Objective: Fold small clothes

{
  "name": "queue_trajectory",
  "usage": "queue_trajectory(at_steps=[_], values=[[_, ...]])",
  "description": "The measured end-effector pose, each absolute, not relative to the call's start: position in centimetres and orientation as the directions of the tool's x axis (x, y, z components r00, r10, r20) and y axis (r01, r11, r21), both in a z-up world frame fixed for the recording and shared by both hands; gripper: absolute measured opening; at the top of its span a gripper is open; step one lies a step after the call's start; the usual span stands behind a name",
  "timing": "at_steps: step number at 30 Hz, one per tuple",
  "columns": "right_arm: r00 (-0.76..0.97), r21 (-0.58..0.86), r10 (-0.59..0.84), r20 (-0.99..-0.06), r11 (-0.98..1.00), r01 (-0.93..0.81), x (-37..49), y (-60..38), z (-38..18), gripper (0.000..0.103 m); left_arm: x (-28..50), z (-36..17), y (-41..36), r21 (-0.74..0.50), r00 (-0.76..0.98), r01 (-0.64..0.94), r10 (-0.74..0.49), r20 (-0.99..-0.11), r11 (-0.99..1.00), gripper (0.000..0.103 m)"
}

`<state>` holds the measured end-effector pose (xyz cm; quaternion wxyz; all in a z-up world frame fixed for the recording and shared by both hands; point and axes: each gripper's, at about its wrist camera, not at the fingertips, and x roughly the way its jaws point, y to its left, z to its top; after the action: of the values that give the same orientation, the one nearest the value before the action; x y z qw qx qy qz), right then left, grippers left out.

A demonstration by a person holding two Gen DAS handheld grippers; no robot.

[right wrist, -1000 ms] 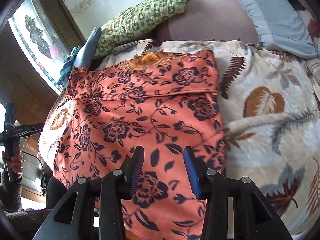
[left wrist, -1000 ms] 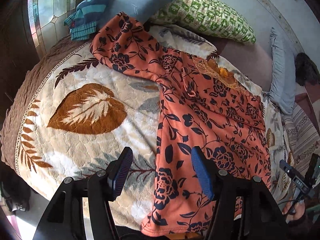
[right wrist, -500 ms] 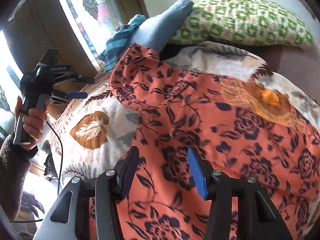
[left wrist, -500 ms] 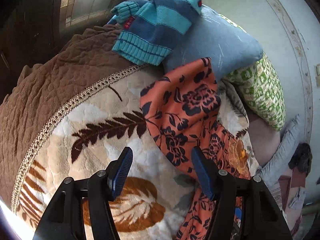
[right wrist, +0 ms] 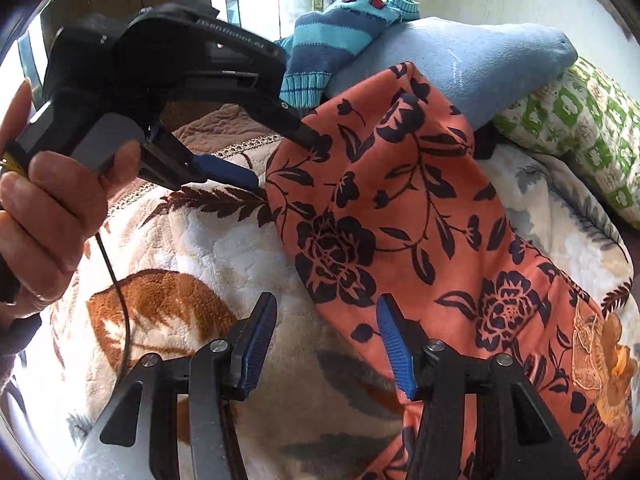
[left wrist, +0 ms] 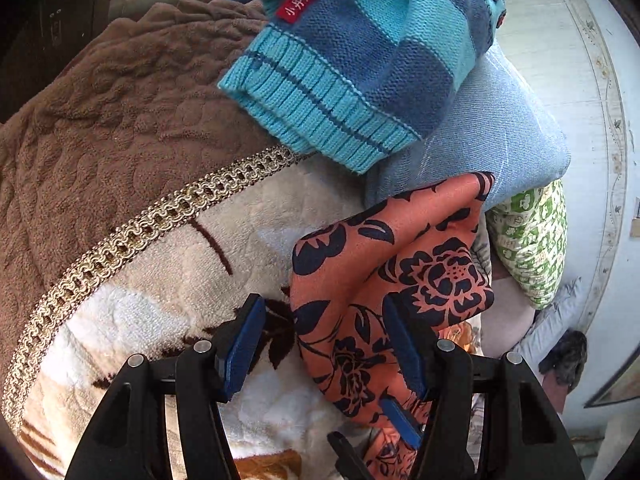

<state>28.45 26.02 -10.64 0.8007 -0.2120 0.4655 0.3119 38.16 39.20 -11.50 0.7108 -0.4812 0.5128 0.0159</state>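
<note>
On blanket [right wrist: 248, 264]: orange floral garment [right wrist: 400, 216], sleeve end crumpled; left gripper [left wrist: 324, 344], right gripper [right wrist: 326, 344] both spread, empty.

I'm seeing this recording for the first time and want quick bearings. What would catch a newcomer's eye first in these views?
The orange floral garment dominates, spread across the leaf-patterned blanket, its far end reaching up against a blue pillow. The left gripper stands open right at that end's edge, while the right gripper hovers open over the garment's near edge. A striped blue knit garment sits atop the pillow.
</note>
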Motion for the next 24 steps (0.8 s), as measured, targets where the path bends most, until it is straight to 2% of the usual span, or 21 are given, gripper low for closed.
queue_trajectory(at_steps=[2,4,6,7,14,20,24], values=[[0.378,-0.071,0.284,-0.881,0.711,-0.700,29.0,26.7,-11.5,0.044,39.1,-12.0,38.8,-0.671,0.473,-0.516,-0.477,-0.741,0.532,0.060],[0.380,-0.091,0.259,-0.888,0.710,-0.698,29.5,27.1,-12.2,0.008,40.1,-12.6,38.3,-0.684,0.476,-0.516,-0.491,-0.729,0.515,0.055],[0.385,-0.072,0.278,-0.880,0.722,-0.688,29.8,26.7,-12.0,0.007,40.8,-12.7,38.0,-0.682,0.477,-0.518,-0.487,-0.732,0.517,0.016],[0.393,-0.058,0.297,-0.870,0.731,-0.680,29.8,26.2,-11.5,0.006,41.0,-12.5,37.6,-0.686,0.482,-0.512,-0.488,-0.728,0.517,0.013],[0.433,0.099,0.440,-0.787,0.782,-0.615,28.5,21.7,-6.9,0.006,39.3,-5.7,34.6,-0.721,0.597,-0.386,-0.439,-0.671,0.576,0.012],[0.446,0.259,0.521,-0.728,0.811,-0.525,26.0,15.2,-3.9,0.004,39.0,1.5,25.7,-0.685,0.622,-0.177,-0.459,-0.634,0.707,0.012],[0.419,0.371,0.545,-0.726,0.824,-0.428,24.0,9.9,-4.4,0.003,39.5,1.4,18.4,-0.658,0.545,-0.087,-0.517,-0.660,0.748,0.012]])
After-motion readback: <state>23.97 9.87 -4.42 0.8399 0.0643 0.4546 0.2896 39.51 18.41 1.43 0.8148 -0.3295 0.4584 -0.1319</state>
